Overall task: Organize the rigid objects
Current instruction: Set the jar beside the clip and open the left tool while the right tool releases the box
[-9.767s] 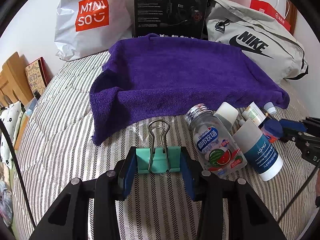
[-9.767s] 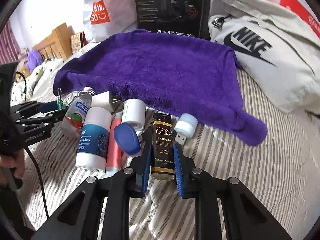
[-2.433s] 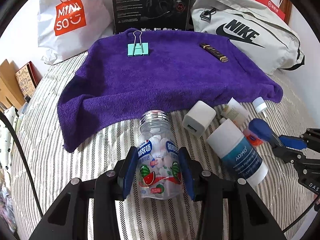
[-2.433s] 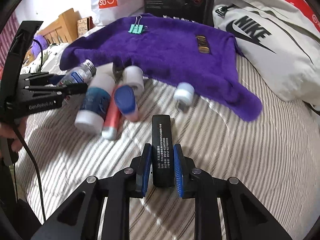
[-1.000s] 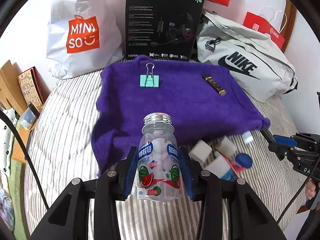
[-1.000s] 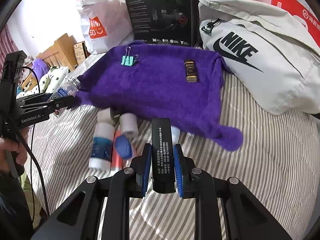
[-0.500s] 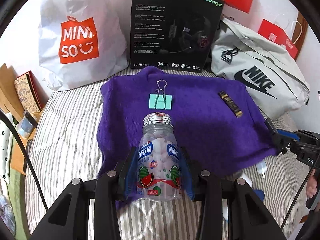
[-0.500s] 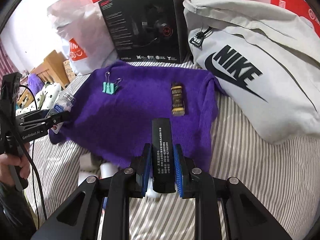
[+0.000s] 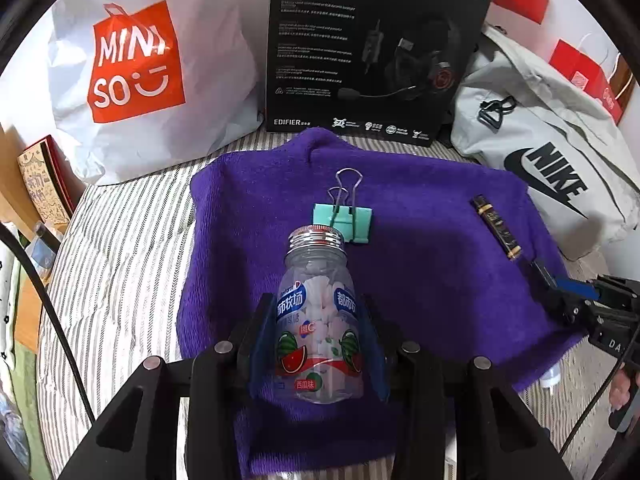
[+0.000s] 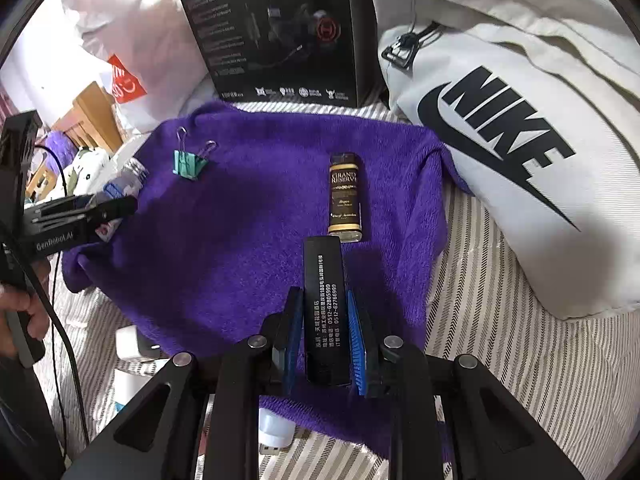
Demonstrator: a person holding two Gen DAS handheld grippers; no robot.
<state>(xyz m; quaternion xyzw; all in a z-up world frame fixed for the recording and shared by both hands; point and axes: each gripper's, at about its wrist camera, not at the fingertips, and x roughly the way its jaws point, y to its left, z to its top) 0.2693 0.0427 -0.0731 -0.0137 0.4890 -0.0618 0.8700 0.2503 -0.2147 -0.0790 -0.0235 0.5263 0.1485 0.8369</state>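
- Left wrist view: the left tongs [image 9: 318, 342] clamp a clear candy bottle [image 9: 319, 316] with a silver screw cap and watermelon label, held over the near part of the purple towel [image 9: 420, 264].
- The towel lies spread on a striped bed [image 9: 120, 248]; on it, just beyond the bottle's cap, rests a teal binder clip [image 9: 342, 220] with its wire handles pointing away.
- Toward the towel's right side lies a small dark bottle with gold bands [image 9: 496, 226] — seen here edge-on, its label unreadable.
- The right tongs [image 9: 560, 288] enter from the right edge, over the towel's right edge; only the end of what they carry shows, just short of the dark bottle.
- Behind the towel stand a white MINISO bag [image 9: 132, 68], a black headset box [image 9: 372, 48] and a grey NIKE bag [image 9: 552, 168].
- Right wrist view: the right tongs [image 10: 324, 340] grip a black rectangular case [image 10: 324, 304] printed with white text and numbers, held above the towel's near right part.
- Here the dark bottle [image 10: 345, 198] shows its face — "GRAND RESERVE" — and lies just beyond the case's tip.
- The left tongs [image 10: 116, 204] appear at left with the candy bottle's cap poking past them, and a hand [image 10: 22, 312] grips that handle.
- Only this view shows the items left off the towel: a white charger cube [image 10: 132, 344] and a small white USB plug [image 10: 274, 434] on the bed at the towel's near edge.
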